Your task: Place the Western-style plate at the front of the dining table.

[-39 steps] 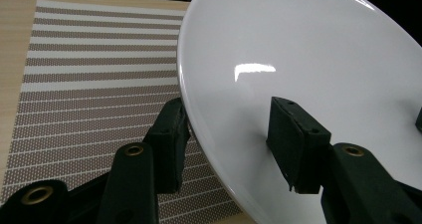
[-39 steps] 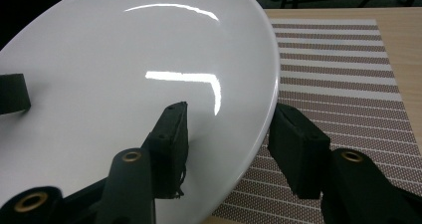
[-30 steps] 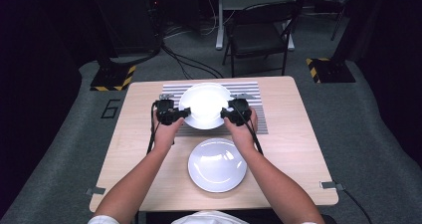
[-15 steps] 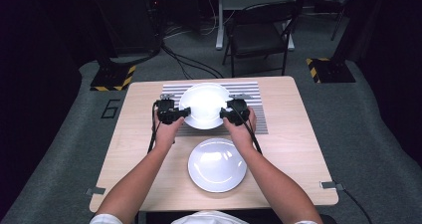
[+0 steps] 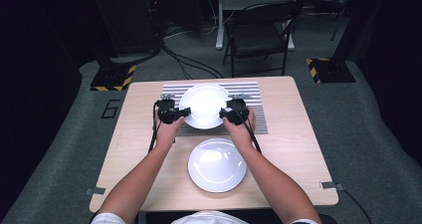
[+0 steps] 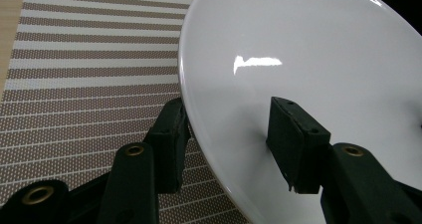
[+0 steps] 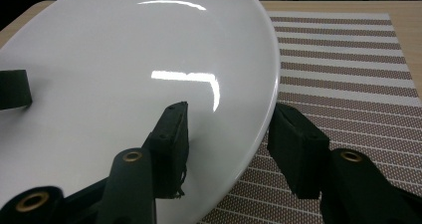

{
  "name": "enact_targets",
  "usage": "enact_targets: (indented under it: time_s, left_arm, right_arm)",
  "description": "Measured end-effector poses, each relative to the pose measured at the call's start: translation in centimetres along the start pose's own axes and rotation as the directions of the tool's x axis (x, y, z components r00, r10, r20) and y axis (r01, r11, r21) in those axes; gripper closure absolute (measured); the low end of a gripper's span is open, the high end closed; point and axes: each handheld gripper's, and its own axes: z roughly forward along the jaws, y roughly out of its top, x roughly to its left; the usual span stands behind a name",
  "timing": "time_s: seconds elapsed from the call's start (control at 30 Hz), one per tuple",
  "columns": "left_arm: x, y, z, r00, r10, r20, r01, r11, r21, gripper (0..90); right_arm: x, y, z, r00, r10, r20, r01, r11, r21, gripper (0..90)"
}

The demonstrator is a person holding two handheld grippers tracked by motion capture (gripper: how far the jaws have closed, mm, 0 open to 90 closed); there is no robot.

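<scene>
Glossy round white ceramic plate (image 5: 204, 104) sits over brown-and-white striped woven placemat (image 5: 256, 115), far centre of pale wooden counter (image 5: 298, 149). Left tool (image 5: 174, 113) straddles plate's left rim, one jaw above, one beneath; right tool (image 5: 231, 113) likewise on right rim. Jaws bracket rim with gaps visible: not clenched. Plate lies between tools, equally near both. Second white plate (image 5: 217, 164) near edge, centre. Dark room beyond, black folding chair (image 5: 261, 35) far.
</scene>
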Motion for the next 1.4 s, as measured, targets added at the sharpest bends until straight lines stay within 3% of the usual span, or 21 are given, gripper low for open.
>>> enact_targets:
  time_s: [0.73, 1.4]
  left_arm:
    - [0.5, -0.6, 2.4, 0.9998, -0.007, -0.017, 0.008, 0.9995, 0.031, 51.2]
    - [-0.2, -0.4, 4.0, 0.9994, 0.016, -0.032, -0.013, 0.9976, 0.068, 52.3]
  right_arm:
    - [-0.6, -0.6, 2.4, 0.9998, 0.007, 0.017, -0.007, 0.999, 0.032, 49.9]
    - [-1.8, -0.8, 4.0, 0.9986, 0.030, 0.044, -0.032, 0.998, 0.061, 49.9]
